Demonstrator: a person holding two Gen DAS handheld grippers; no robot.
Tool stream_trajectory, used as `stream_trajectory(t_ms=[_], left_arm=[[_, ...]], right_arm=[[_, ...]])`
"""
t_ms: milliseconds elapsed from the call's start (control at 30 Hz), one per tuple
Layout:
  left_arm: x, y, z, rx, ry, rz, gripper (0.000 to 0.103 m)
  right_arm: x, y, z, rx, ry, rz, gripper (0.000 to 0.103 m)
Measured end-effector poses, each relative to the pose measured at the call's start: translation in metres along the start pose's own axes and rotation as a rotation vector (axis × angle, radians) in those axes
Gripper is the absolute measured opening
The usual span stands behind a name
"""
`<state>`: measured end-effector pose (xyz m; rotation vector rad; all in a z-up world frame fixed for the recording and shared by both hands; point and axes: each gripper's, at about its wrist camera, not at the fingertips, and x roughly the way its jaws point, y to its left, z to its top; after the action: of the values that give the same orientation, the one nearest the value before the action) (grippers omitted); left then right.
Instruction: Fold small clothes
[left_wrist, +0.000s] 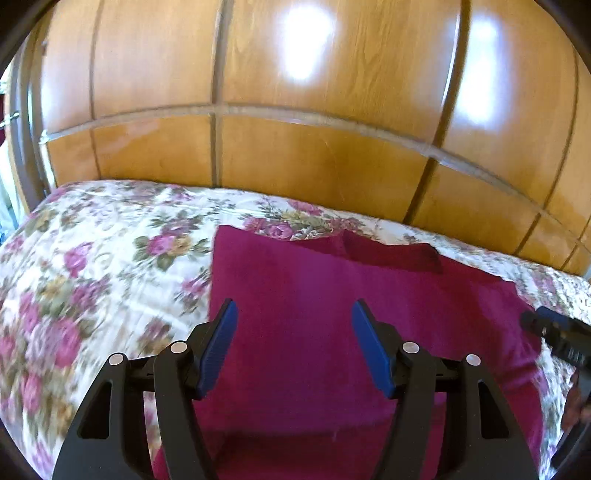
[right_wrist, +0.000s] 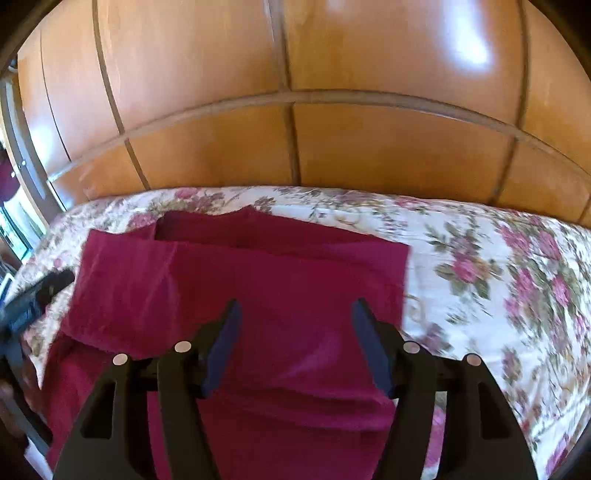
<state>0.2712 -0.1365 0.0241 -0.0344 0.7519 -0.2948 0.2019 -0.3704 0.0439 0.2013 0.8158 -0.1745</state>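
Here, both grippers hang spread wide over a half-folded maroon garment on the flowered bedspread.

From the left wrist view, the left gripper holds nothing, its blue pads well apart above the maroon garment, which lies on the floral bedspread short of the wooden headboard; its far edge shows a darker folded-over flap. From the right wrist view, the right gripper is likewise parted and empty over the garment, whose layers overlap toward the headboard. I'd say each should pinch a near corner, lift evenly and lay edges flush, or the soft cloth will bunch.
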Motion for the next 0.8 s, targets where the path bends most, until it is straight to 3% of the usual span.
stream_trajectory(t_ms=[100, 167, 233, 300, 400, 533, 633, 800], left_arm=[[0.039, 0.013, 0.005, -0.027, 0.071, 0.057, 0.063], [0.071, 0.035, -0.003, -0.065, 0.164, 0.13, 0.063], [0.087, 0.059, -0.014, -0.158, 0.19, 0.053, 0.069], [0.084, 0.069, -0.016, -0.211, 0.171, 0.002, 0.069], [0.08, 0.061, -0.015, -0.172, 0.166, 0.046, 0.069], [0.052, 0.046, -0.018, -0.109, 0.129, 0.165, 0.07], [0.028, 0.044, -0.031, -0.087, 0.11, 0.171, 0.07], [-0.014, 0.043, -0.067, -0.035, 0.099, 0.163, 0.07]], right_arm=[[0.028, -0.009, -0.004, 0.027, 0.021, -0.061, 0.071], [0.05, -0.018, -0.02, 0.065, 0.06, -0.046, 0.074], [0.051, -0.017, -0.032, 0.043, 0.002, -0.045, 0.077], [0.053, -0.014, -0.03, 0.028, 0.009, -0.051, 0.082], [0.056, -0.011, -0.029, 0.005, 0.016, -0.057, 0.087], [0.057, -0.012, -0.029, 0.007, 0.012, -0.056, 0.087], [0.055, -0.009, -0.028, -0.003, 0.014, -0.072, 0.088], [0.037, -0.001, -0.031, -0.017, 0.027, -0.095, 0.1]])
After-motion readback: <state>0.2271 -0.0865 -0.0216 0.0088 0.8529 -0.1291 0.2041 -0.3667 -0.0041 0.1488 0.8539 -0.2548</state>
